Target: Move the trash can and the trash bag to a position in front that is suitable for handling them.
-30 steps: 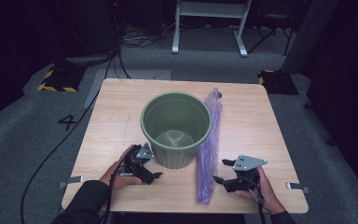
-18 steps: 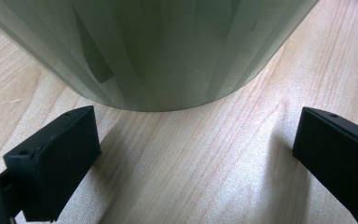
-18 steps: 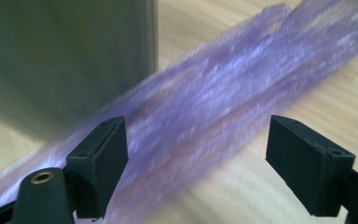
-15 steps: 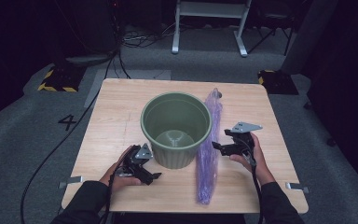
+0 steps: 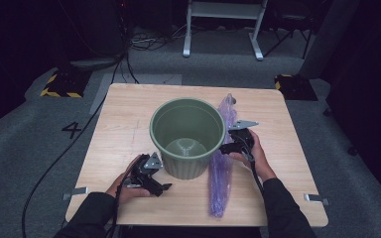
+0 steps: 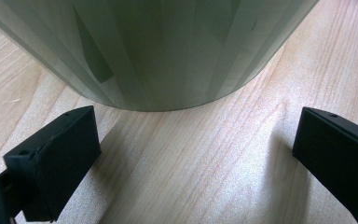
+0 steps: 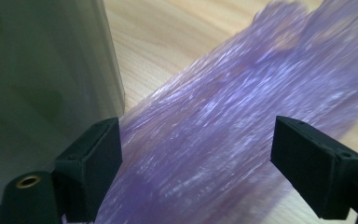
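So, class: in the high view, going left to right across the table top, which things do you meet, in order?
Left gripper → green bucket → purple plastic bag → right gripper, which reaches in over the bag from the right, jaws open.

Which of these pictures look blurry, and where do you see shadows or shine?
Right gripper view: the crinkled purple plastic bag is streaked with blur and glints. Left gripper view: sharp; the round green plastic bin shadows the light wooden table. High view: table lit, surroundings dark.

wooden table (image 5: 124, 124): green bucket (image 5: 187, 136), purple bag (image 5: 222, 168)
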{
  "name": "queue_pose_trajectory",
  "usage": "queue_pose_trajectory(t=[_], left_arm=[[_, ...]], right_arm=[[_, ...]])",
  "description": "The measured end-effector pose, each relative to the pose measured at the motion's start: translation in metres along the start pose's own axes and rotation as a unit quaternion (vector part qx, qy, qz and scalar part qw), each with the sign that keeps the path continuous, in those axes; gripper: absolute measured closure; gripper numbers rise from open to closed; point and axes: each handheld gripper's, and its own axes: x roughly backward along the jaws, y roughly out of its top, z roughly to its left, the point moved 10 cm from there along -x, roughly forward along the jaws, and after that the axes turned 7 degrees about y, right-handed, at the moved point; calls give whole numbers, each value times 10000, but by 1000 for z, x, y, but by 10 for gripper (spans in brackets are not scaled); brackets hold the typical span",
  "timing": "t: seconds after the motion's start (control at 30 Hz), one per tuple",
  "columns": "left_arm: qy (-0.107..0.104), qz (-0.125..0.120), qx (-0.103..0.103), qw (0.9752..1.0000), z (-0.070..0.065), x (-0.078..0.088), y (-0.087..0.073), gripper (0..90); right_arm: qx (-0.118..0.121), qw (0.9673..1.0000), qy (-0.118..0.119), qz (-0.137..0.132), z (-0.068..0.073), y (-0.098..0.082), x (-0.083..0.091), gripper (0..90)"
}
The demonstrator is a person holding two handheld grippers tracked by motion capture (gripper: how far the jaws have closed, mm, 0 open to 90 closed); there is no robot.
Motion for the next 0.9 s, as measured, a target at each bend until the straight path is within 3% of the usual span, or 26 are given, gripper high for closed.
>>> queue_pose_trajectory(t=[0.13, 0.37, 0.57, 0.67, 0.9], left_arm=[[0, -2, -1, 10000, 0, 0, 0, 3], [2, -9, 5, 10000, 0, 0, 0, 3], [1, 2, 1, 10000, 0, 0, 0, 3], [2, -8, 5, 10000, 0, 0, 0, 3], [1, 2, 1, 10000, 0, 0, 0, 2]], right_arm=[[-126, 9998, -114, 117, -4, -5, -11, 174], [-230, 9971, -565, 451, -18, -20, -20, 188], [-404, 9961, -671, 403, -23, -24, -18, 190], [-514, 9964, -589, 327, -25, -26, -14, 341], [-508, 9969, -547, 264, -32, -34, 3, 708]])
